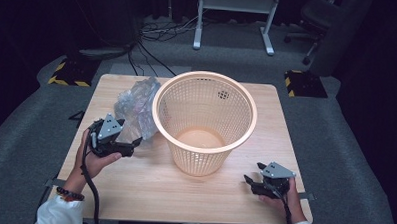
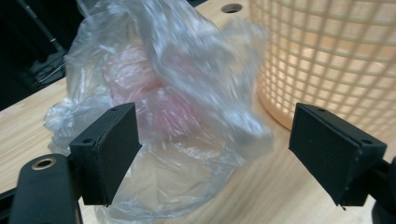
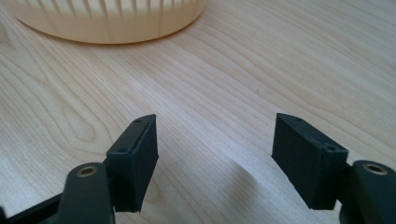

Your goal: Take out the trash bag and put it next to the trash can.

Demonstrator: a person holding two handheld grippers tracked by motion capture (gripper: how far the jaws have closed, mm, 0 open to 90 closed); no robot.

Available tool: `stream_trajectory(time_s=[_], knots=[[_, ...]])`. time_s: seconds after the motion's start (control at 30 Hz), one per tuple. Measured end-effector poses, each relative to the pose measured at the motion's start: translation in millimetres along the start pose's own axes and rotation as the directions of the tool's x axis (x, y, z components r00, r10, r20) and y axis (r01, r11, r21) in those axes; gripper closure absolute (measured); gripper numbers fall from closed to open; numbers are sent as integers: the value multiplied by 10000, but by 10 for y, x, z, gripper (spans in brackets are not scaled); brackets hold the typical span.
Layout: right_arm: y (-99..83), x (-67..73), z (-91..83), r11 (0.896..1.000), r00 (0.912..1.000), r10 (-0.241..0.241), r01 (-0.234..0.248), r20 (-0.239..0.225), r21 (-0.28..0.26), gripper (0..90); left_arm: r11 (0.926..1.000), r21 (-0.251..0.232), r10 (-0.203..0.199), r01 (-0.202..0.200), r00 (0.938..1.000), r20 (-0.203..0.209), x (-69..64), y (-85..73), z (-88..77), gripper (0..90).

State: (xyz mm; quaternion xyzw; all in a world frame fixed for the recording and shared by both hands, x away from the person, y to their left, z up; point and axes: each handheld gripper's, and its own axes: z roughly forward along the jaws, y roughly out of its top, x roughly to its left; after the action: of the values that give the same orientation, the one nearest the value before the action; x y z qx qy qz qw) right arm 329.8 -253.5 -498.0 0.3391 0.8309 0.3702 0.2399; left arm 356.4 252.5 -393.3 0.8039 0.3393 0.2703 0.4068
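Left of centre on the table (image 1: 133, 190), a crumpled bag (image 1: 135, 106) lies against the basket (image 1: 204, 117), light and slippery; both grippers (image 2: 215, 154) (image 3: 215, 158) gape empty; pinch a fold

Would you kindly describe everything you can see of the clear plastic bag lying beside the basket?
The plastic bag is thin, clear, crinkled film, bunched into a loose heap with a faint pink tint showing through its middle. It lies on the wooden table at the far left, its right edge against the peach mesh basket. The left tool stands open, jaws either side of the bag's near end without pinching it. Whether anything is inside cannot be told.
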Motion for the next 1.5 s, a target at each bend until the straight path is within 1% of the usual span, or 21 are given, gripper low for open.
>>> stream_trajectory(time_s=[0.07,0.17,0.2,0.23,0.3,0.4,0.47,0.53,0.63,0.67,0.7,0.8,0.87,0.93,1.0,1.17,1.27,1.37,1.4,1.47,1.5], knots=[[-3,2,9,10000,10000,10,-11,30,80,294,9997,-52,227,-228,9996,-165,-43,-20,-39,162],[-6,-5,10,10000,10000,42,-42,44,87,287,9973,195,714,-713,9974,-38,-121,-73,-83,160],[-9,-10,14,9999,10000,67,-67,41,92,285,9968,213,770,-770,9970,5,-155,-93,-95,159],[-12,-14,17,9999,9999,119,-119,35,113,282,9944,233,1031,-1029,9946,-78,-222,-135,-125,159],[-20,-24,24,9997,9998,189,-190,60,183,280,9945,242,1015,-1014,9948,-25,-258,-155,-133,158],[-26,-31,24,9995,9997,224,-225,24,220,280,9895,430,1374,-1382,9903,208,-359,-213,-158,158],[-29,-30,26,9994,9997,244,-244,26,244,280,9874,402,1525,-1531,9881,197,-405,-243,-167,157],[-32,-30,31,9992,9998,210,-210,-8,328,279,9877,428,1484,-1502,9880,424,-465,-301,-171,157],[-39,-32,36,9989,9997,242,-241,-30,395,278,9867,508,1499,-1546,9849,864,-565,-428,-143,157],[-42,-35,37,9989,9996,275,-274,-40,372,278,9845,565,1604,-1661,9827,929,-596,-475,-128,157],[-45,-40,36,9989,9995,303,-301,-48,372,278,9847,627,1555,-1626,9823,1049,-629,-530,-106,157],[-59,-54,34,9987,9992,371,-366,-136,349,273,9789,1170,1520,-1675,9797,1310,-688,-693,-14,158],[-70,-64,33,9982,9984,514,-507,-220,324,272,9783,1434,1284,-1494,9809,1463,-691,-798,43,158],[-72,-71,34,9981,9984,526,-519,-207,335,266,9780,1655,1052,-1272,9852,1354,-688,-888,92,159],[-69,-72,38,9982,9985,502,-495,-199,330,261,9758,1838,945,-1187,9863,1355,-682,-958,116,161],[-60,-68,48,9985,9989,437,-432,-157,325,260,9785,1893,532,-822,9867,1536,-649,-1048,114,160],[-59,-83,53,9978,9981,566,-556,-252,374,255,9780,2006,294,-569,9901,1375,-638,-1089,135,160],[-59,-97,59,9967,9968,716,-701,-347,422,254,9808,1935,-34,-244,9899,1417,-617,-1124,126,158],[-58,-107,62,9962,9963,759,-740,-412,449,254,9821,1876,-131,-151,9888,1484,-603,-1138,128,158],[-58,-128,71,9948,9942,915,-887,-565,502,254,9799,1993,-430,74,9836,1751,-564,-1152,129,158],[-57,-137,75,9936,9926,1028,-993,-652,546,254,9779,2085,-590,168,9784,1980,-541,-1159,130,158]])
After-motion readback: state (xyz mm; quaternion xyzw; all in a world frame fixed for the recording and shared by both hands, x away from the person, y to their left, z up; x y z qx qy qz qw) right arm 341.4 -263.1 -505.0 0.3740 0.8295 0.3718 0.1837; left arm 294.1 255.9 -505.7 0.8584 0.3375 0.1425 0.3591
